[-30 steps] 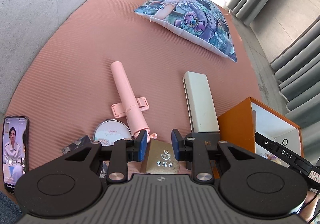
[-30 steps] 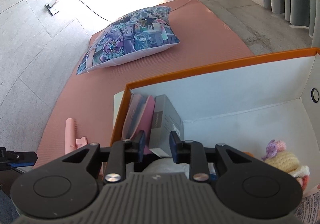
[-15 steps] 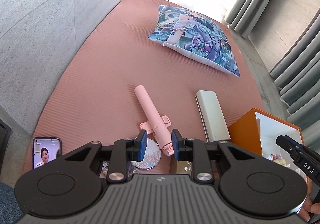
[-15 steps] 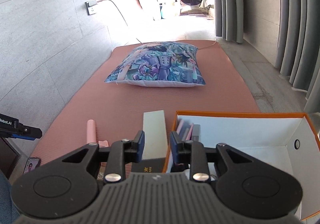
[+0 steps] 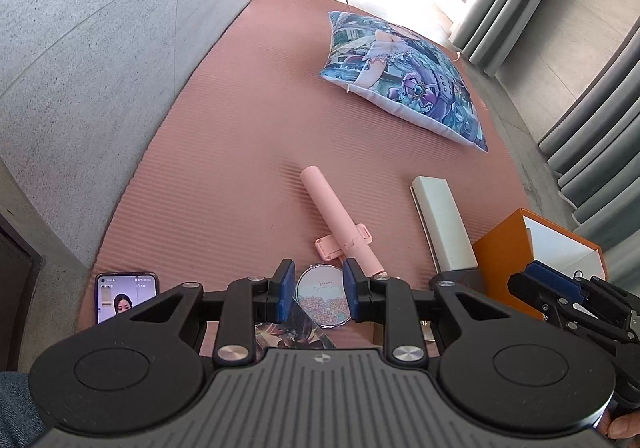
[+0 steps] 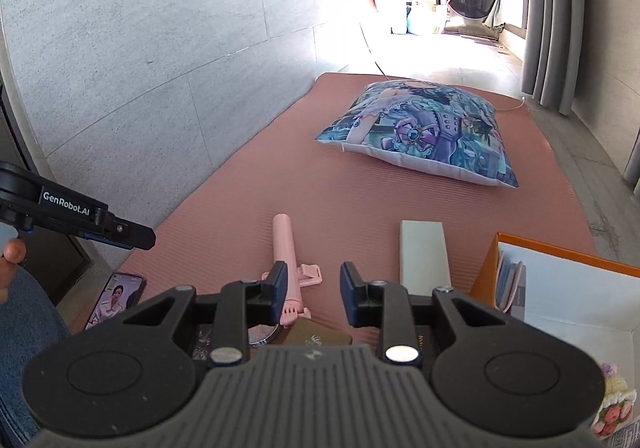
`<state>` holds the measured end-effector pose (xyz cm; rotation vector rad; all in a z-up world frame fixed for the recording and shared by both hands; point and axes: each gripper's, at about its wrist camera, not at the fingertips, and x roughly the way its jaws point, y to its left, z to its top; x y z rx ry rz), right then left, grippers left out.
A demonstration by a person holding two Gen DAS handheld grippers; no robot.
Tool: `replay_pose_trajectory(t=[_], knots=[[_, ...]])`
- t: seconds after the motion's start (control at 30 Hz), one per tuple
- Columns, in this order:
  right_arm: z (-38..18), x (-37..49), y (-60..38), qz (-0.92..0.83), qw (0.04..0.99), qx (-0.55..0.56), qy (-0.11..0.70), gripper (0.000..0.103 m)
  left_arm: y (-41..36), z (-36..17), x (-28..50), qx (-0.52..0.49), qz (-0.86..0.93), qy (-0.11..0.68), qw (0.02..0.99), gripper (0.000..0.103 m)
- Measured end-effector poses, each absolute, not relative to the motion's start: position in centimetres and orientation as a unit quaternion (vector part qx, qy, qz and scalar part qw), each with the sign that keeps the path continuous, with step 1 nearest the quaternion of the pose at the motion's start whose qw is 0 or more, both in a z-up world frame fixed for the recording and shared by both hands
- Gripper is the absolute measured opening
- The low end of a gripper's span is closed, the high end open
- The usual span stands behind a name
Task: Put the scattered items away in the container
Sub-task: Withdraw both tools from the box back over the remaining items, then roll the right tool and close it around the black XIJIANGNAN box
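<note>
Round compact mirror (image 5: 323,296) lies beneath left gripper (image 5: 316,294) (jaws empty).

Overall light: bright daylight, both views evenly lit.
Source: far end of the room, beyond the pillow (image 6: 416,133).
Glare: floor past the pink mat (image 5: 224,151) blown out to white; detail lost there in both views.
Shadows: soft and short beside the pink stick (image 5: 338,224).
Distortion: strong fisheye; wall tiles and curtains (image 5: 592,107) bow; 4 dark corners.
Focus: mat items fairly sharp; slight softness at the rims.
</note>
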<state>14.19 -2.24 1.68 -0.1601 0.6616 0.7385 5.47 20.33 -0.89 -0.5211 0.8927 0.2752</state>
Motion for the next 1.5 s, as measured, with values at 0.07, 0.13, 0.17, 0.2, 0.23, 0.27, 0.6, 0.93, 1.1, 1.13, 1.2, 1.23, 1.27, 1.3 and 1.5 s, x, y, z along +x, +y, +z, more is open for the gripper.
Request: replay_pose_trajectory(t=[0.07,0.13,0.17,0.2,0.23,0.27,0.6,0.93,1.1,1.13,1.2,1.23,1.27,1.3,1.5], knots=[[0.9,14.0,-1.7,0.349,0.873,-0.080,0.330,0.032,20.6,-1.7,5.6,-0.260,0.133,0.437,0.851,0.029],[0.0,14.0,-1.3,0.343,0.870,-0.078,0.345,0.033,20.7,-2.5,5.9,-0.274,0.136,0.448,0.840,0.029],[-0.7,14.0,-1.1,0.337,0.868,-0.078,0.356,0.036,20.7,-3.0,6.0,-0.280,0.138,0.453,0.835,0.029],[-1.1,14.1,-1.0,0.334,0.867,-0.079,0.362,0.038,20.7,-3.4,6.3,-0.284,0.140,0.458,0.831,0.031],[-1.7,14.2,-0.8,0.329,0.865,-0.080,0.370,0.039,20.5,-3.9,6.5,-0.287,0.142,0.464,0.826,0.035],[-2.2,14.2,-0.8,0.324,0.864,-0.082,0.377,0.039,20.4,-4.3,6.8,-0.290,0.145,0.470,0.821,0.037],[-5.6,15.1,-1.3,0.300,0.854,-0.109,0.410,0.053,20.0,-8.5,8.5,-0.316,0.203,0.526,0.763,0.057],[-6.5,15.7,-1.3,0.284,0.855,-0.106,0.420,0.062,20.1,-11.2,8.7,-0.341,0.264,0.540,0.723,0.066],[-6.6,15.8,-1.3,0.286,0.854,-0.104,0.422,0.062,20.2,-12.5,8.9,-0.351,0.269,0.545,0.712,0.071],[-6.6,15.8,-1.3,0.285,0.854,-0.105,0.422,0.062,20.1,-12.5,8.9,-0.353,0.268,0.543,0.713,0.071],[-6.7,15.8,-1.3,0.281,0.855,-0.109,0.421,0.062,20.0,-12.6,9.0,-0.354,0.267,0.540,0.715,0.071],[-6.7,15.8,-1.3,0.279,0.856,-0.114,0.420,0.062,19.9,-12.7,9.1,-0.353,0.267,0.541,0.715,0.073],[-6.7,15.8,-1.3,0.276,0.857,-0.122,0.418,0.062,19.8,-12.8,9.3,-0.350,0.268,0.543,0.715,0.074],[-6.7,15.8,-1.3,0.273,0.857,-0.129,0.417,0.062,19.6,-12.9,9.4,-0.347,0.268,0.545,0.715,0.075],[-7.0,16.3,-0.7,0.261,0.853,-0.200,0.406,0.062,19.0,-13.0,9.7,-0.322,0.267,0.556,0.719,0.078]])
